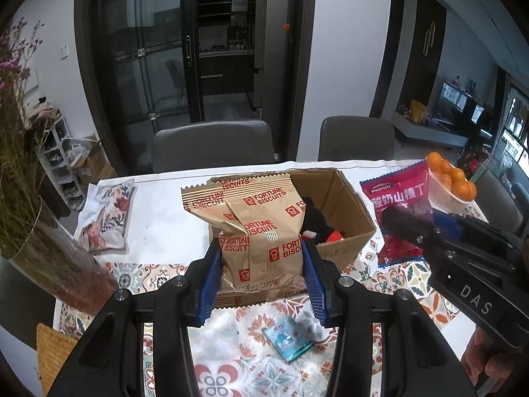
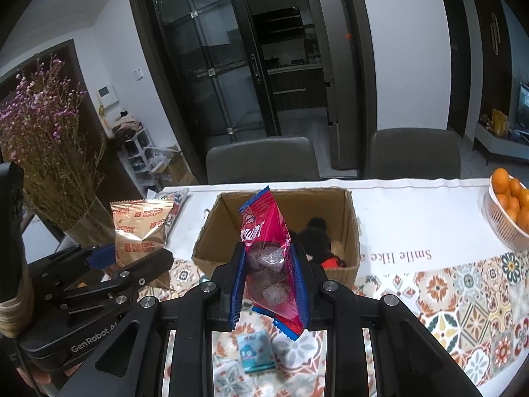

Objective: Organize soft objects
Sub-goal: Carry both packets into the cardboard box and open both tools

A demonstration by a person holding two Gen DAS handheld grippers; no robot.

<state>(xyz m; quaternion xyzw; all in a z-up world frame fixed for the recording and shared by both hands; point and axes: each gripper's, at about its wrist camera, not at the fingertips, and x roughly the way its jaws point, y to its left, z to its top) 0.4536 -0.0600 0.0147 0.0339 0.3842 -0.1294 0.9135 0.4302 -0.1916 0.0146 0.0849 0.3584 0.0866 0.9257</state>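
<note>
Biscuit bag [image 1: 261, 231] in left gripper [image 1: 263, 284], candy bag [image 2: 267, 258] in right gripper [image 2: 268, 284].

We see two grey chairs [image 2: 263, 158] standing behind the counter [image 2: 413, 221], whose cloth is white at the far side and patterned with coloured tiles nearer us. A white basket of oranges [image 2: 507, 205] sits at the counter's right edge. At the left, a glass vase of dried purple flowers [image 2: 49, 139] stands on the counter. Behind the chairs we see dark glass doors [image 2: 211, 66] and white walls. A shelf rack with clutter [image 2: 139, 152] stands on the floor beside the doors.
</note>
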